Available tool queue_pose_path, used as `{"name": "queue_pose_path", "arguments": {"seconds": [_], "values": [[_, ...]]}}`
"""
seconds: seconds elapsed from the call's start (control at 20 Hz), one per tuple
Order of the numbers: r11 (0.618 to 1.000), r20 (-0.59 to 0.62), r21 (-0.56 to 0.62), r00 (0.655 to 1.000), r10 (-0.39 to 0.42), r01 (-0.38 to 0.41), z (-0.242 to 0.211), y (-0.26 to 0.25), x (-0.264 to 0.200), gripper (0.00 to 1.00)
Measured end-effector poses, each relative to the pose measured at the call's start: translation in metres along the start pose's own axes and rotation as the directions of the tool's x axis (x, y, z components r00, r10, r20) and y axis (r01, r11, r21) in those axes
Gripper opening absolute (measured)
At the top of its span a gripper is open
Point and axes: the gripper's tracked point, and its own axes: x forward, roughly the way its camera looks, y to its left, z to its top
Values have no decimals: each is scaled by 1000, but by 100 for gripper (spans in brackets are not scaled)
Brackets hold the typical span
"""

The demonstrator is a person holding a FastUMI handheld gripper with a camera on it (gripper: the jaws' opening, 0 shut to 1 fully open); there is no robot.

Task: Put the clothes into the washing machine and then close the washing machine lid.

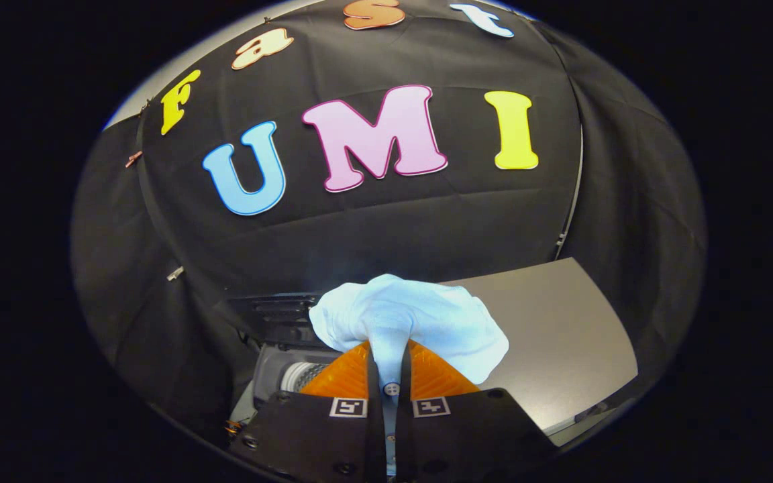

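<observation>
**Cloth pinched above the open washer**

The gripper point(390, 376) has its 2 fingers drawn close together, and both press on a narrow fold of the white cloth point(413, 318). The fold runs down between the fingers, with a small button point(391, 388) showing in the slot between them. Above the fingertips the cloth bunches out into a loose, rounded mass that hangs off the table, held up only by the pinch.

Beyond and below the cloth lies the washing machine point(272, 372). Its opening sits just left of the fingers, where a ribbed, pale metal drum point(302, 377) shows inside a grey rim. The dark back panel of the machine, with slotted vents, stands behind the cloth on the left side.

To the right of the fingers a flat grey lid point(561, 335) slopes away, raised and swung aside from the opening, so the machine stands open. Its lower edge seems to join the machine's body, though the fisheye bend makes the hinge hard to read.

The cloth is above the machine, slightly right of the drum opening, not inside it.
</observation>
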Motion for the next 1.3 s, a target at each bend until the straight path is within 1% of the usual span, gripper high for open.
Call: {"name": "queue_pose_path", "arguments": {"seconds": [0.35, 0.5, 0.75, 0.85, 1.0, 1.2, 1.3], "values": [[993, -36, -45, 994, 104, -106, -20, 100, 8, 10], [988, -77, -49, 987, 141, -145, -38, 139, 22, 10], [983, -126, -52, 977, 170, -178, -74, 188, 56, 10], [982, -160, -46, 972, 171, -181, -92, 198, 74, 10], [987, -186, -64, 973, 135, -150, -116, 205, 105, 10], [988, -207, -100, 973, 97, -120, -143, 208, 149, 10], [986, -197, -119, 976, 87, -112, -154, 212, 169, 10]]}}
